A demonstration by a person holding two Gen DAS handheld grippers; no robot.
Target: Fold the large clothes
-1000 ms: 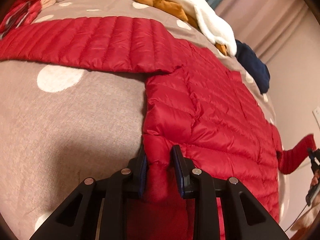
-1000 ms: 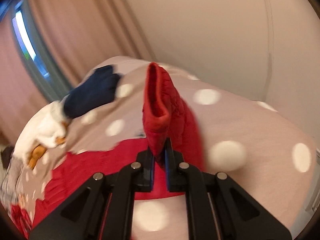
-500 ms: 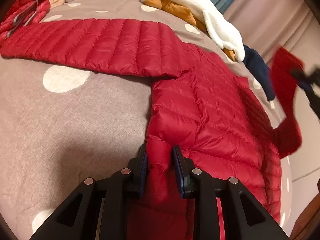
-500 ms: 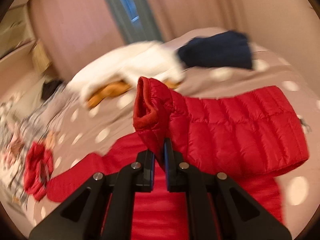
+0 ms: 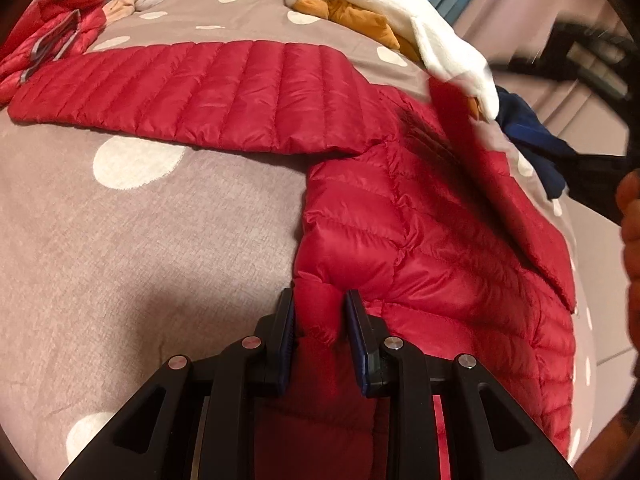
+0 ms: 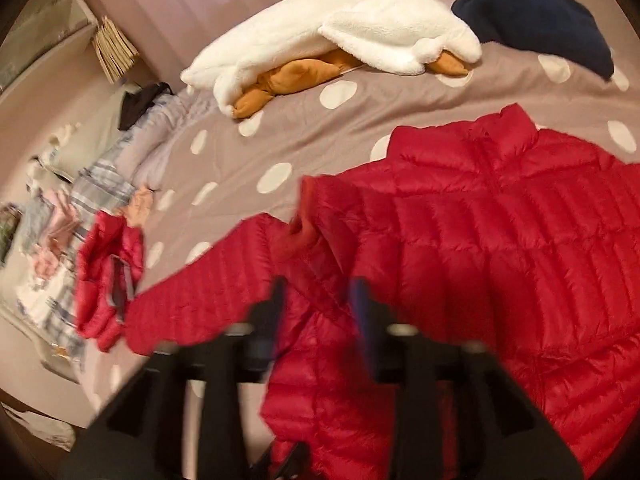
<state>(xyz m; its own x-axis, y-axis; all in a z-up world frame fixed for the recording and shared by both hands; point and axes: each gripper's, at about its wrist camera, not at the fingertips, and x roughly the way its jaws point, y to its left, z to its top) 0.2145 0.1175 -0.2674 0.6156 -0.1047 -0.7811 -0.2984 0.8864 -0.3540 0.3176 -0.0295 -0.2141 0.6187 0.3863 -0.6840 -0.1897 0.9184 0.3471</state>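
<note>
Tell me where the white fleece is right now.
In the right wrist view the white fleece lies at the far side of the bed, draped over an orange garment, with a navy garment to its right and the red jacket nearer the camera.

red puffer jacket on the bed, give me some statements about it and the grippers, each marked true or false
1. The left gripper is clamped on the hem of the red jacket. True.
2. The right gripper grips a sleeve. False: its jaws have just been opening and stand apart, the folded sleeve lying free on the jacket.
3. The other sleeve is folded across the jacket's front. False: it stretches out flat on the spotted bedcover.
4. A white fleece garment lies over something orange. True.
5. The navy garment lies on the jacket. False: it sits apart, beyond the collar.
</note>
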